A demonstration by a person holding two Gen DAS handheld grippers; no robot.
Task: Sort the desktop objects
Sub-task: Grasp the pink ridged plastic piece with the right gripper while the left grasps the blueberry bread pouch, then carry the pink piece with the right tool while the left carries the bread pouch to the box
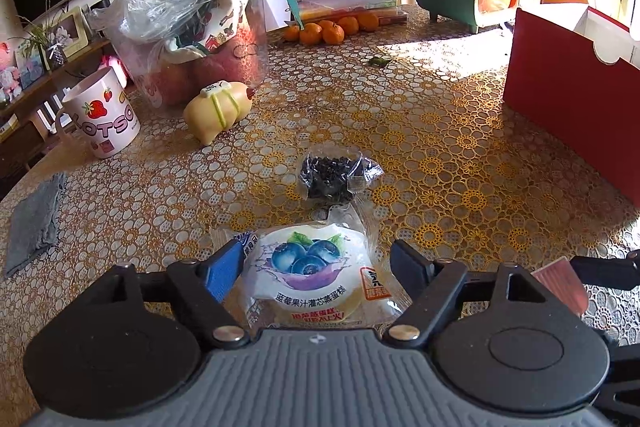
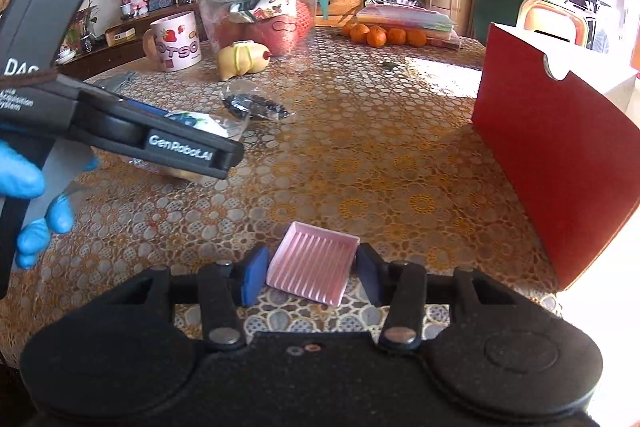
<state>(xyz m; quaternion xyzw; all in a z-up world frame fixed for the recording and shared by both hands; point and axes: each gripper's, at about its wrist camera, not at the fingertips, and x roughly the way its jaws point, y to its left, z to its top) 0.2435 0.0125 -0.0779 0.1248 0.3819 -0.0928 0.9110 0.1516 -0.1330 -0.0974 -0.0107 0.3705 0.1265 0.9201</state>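
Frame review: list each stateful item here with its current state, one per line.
left gripper: jaws around blueberry cake packet, not visibly clamped
right gripper: jaws around pink ridged tray, tilted
red box: open
mug: upright
small dark-contents bag: lying flat

Harsh window sunlight from the right, blown-out glare, fisheye-bent edges.

Red box (image 1: 568, 99) cut by right edge — cake packet (image 2: 192, 123) mostly tool-hidden
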